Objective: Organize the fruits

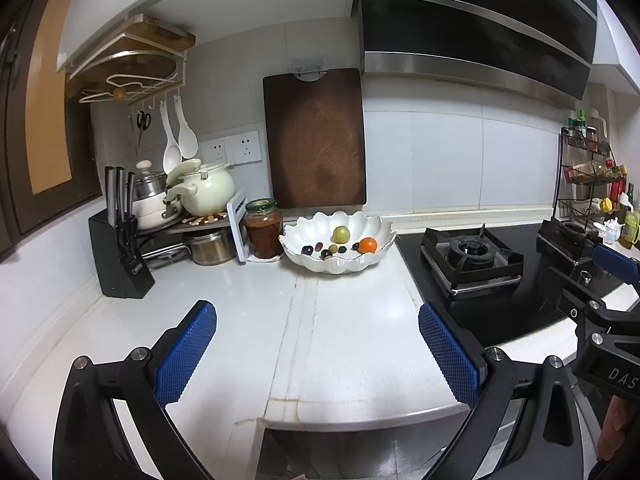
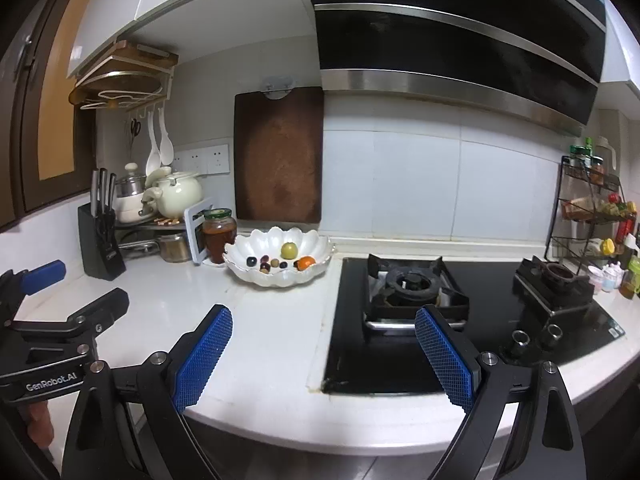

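Fruit: green one [image 1: 341, 234], orange one [image 1: 367, 245] and small dark ones, perhaps grapes, all in the white bowl [image 1: 370, 224].
Left gripper [image 1: 318, 350]: spread wide, empty.
Right gripper [image 2: 323, 354]: spread wide, empty.
Progress: seemingly finished; counter [image 1: 352, 320] bare of fruit.
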The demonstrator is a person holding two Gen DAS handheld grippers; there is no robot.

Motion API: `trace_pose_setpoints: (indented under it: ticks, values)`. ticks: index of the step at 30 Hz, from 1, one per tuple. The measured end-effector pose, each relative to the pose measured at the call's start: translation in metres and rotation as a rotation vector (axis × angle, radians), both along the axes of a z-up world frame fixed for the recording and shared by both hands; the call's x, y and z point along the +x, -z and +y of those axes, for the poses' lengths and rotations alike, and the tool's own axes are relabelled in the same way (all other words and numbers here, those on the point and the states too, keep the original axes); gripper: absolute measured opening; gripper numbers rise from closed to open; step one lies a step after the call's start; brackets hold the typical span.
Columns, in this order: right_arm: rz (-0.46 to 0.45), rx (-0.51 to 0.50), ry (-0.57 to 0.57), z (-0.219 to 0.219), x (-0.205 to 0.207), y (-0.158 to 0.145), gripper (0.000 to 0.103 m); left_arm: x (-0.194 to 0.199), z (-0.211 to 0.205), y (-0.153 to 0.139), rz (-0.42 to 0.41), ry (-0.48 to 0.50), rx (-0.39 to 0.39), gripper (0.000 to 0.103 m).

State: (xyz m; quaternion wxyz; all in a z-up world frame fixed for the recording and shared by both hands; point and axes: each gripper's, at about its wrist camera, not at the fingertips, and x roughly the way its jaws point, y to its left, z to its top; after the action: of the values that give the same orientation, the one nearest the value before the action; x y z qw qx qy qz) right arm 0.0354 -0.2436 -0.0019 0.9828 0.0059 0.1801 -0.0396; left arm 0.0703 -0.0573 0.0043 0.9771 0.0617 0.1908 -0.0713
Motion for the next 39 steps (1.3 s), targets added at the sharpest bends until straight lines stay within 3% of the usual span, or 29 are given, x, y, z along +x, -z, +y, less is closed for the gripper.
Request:
trace_pose_setpoints:
  ticks: [14,39]
  values:
    - [-0.026,0.016,-0.014,-0.008,-0.031,-0.004,0.094,-0.036,-0.001,-0.008,-0.047,-0.033,-0.015,0.103]
    - [-0.017,0.026,-0.058,-0.006,-0.039,-0.007,0.094,-0.05,0.002,-0.008,-0.054,-0.05,-0.032,0.103]
